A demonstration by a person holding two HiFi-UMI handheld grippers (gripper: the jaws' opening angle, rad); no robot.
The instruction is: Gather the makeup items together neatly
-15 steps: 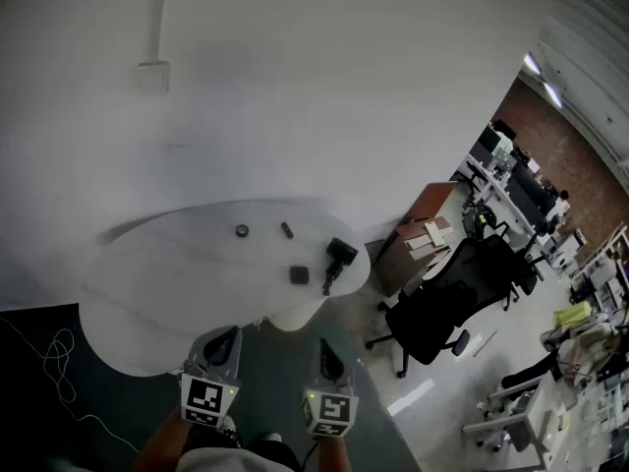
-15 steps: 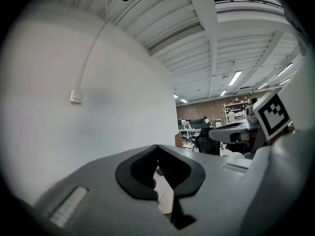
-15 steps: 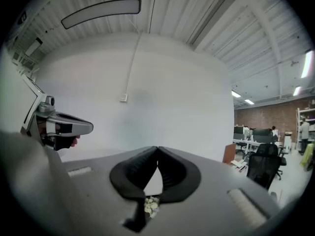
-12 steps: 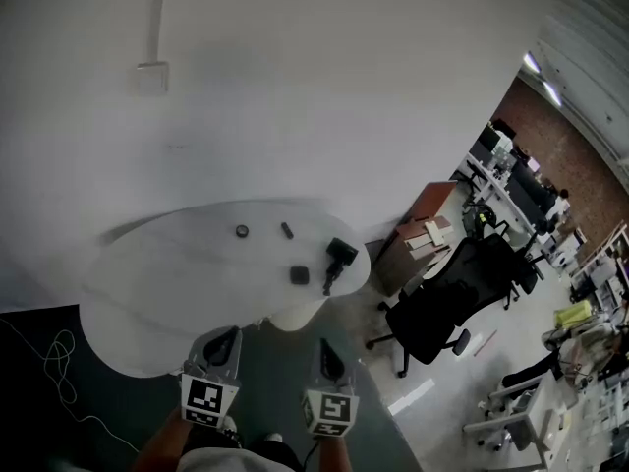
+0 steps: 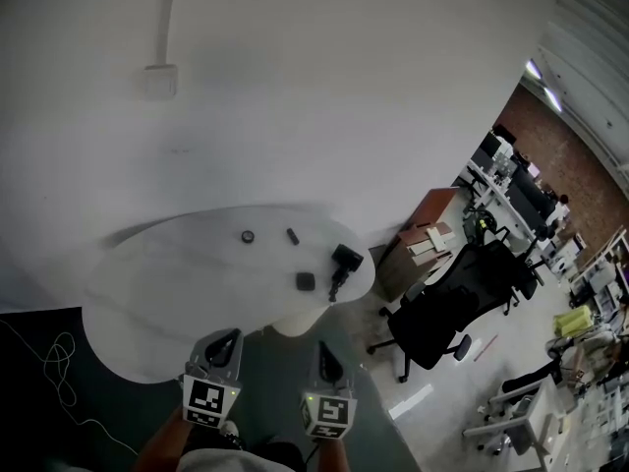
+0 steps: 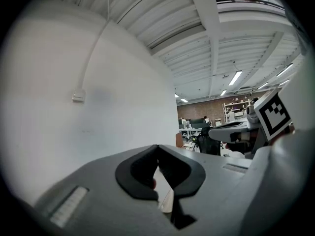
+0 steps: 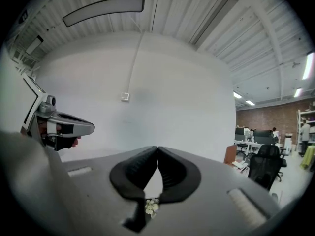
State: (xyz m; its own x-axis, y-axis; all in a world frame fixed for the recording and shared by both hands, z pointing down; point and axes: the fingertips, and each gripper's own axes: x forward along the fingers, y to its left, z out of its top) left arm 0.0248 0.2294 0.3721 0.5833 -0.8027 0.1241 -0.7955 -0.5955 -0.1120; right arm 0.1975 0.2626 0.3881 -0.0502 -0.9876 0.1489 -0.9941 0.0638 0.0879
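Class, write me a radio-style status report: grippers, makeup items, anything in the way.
Left gripper shut, empty; right gripper shut, empty. Four small dark makeup items spread on white rounded table, untouched, both grippers short of it. No obstruction seen.

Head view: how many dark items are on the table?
4: a round one at the back, a short stick beside it, a square one nearer, a larger one at the right edge. Smaller ones may escape notice.

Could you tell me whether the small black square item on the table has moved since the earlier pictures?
No. The square item still lies left of the larger black item near the table's edge; only the view shifted.
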